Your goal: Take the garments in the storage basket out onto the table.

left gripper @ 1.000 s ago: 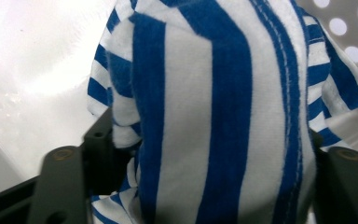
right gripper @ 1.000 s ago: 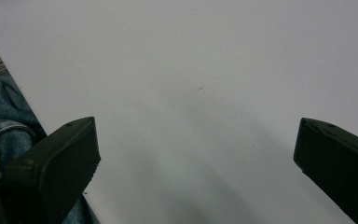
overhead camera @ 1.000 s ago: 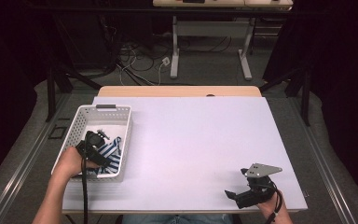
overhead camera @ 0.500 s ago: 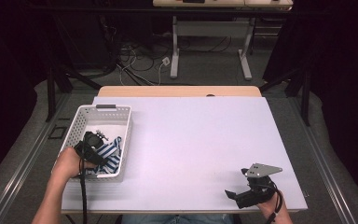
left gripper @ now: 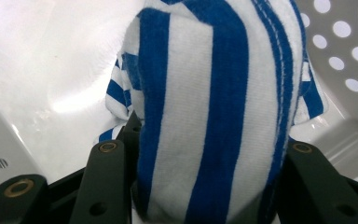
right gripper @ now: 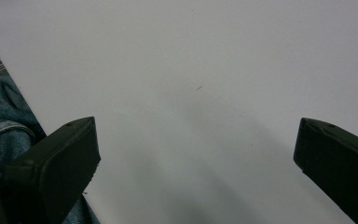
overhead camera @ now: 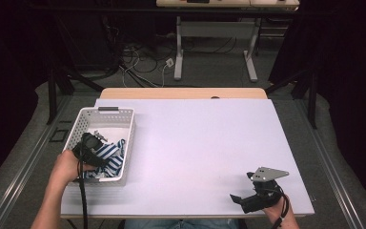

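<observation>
A blue-and-white striped cloth (overhead camera: 111, 155) lies bunched in a white perforated basket (overhead camera: 106, 110) at the table's left. My left gripper (overhead camera: 91, 144) reaches down into the basket. In the left gripper view the left gripper (left gripper: 205, 149) is shut on a fold of the striped cloth (left gripper: 214, 102), which bulges up between the black jaws. My right gripper (overhead camera: 240, 187) rests near the front right corner of the table. It is open, and in the right gripper view the right gripper (right gripper: 196, 140) has nothing but bare tabletop between its jaws.
The white tabletop (overhead camera: 200, 143) stretches between the basket and the right gripper. A wooden strip (overhead camera: 181, 93) runs along the far edge. Desk legs and cables (overhead camera: 171, 62) stand on the floor beyond. Blue jeans (right gripper: 0, 112) show past the table's near edge.
The left hand has shifted slightly left inside the basket. The right gripper has stayed where it was.
</observation>
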Motion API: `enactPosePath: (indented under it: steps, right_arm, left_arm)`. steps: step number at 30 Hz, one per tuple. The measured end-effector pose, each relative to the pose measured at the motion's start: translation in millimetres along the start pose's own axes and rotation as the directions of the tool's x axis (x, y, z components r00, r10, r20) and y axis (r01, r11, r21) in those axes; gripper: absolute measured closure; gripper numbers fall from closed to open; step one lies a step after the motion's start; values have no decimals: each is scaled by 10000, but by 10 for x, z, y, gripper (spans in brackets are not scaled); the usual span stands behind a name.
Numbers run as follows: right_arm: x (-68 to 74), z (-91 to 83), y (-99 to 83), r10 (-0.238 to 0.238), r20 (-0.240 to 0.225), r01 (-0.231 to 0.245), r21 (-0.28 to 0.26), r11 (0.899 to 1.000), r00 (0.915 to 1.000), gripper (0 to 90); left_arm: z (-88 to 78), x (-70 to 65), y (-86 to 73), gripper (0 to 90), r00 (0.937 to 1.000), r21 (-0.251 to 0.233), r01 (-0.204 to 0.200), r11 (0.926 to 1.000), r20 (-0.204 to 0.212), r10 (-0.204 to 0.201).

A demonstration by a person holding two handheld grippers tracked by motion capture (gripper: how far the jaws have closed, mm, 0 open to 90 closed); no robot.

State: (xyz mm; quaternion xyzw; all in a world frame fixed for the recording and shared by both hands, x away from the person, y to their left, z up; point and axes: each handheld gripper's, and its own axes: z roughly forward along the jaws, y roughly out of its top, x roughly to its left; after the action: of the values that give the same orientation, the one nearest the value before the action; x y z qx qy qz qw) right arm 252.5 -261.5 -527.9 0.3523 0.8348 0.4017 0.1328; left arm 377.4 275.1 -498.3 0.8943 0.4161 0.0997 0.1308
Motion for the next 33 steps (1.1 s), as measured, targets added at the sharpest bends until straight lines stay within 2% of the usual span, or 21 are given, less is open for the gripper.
enactPosePath:
  steps: [16, 24, 28, 33]
  right_arm:
    - [7, -5, 4, 63, 35, -63, 9, 10000, 10000, 0]
    - [-27, 0, -6, 106, -6, -106, -1, 9999, 9999, 0]
    - [-13, -13, -7, 142, 46, -142, -7, 9999, 9999, 0]
    - [-1, 1, 0, 86, 60, -85, -51, 10000, 9999, 0]
  left_arm:
    - [-90, 6, -23, 545, 9993, -697, -27, 9976, -373, 1]
    - [-83, 21, -28, 546, 9991, -1055, -145, 9943, -408, 102]
    - [-89, 36, -45, 546, 9993, -1247, -86, 9922, -380, 39]
    - [-98, 15, -38, 547, 9991, -1398, -212, 9900, -401, 157]
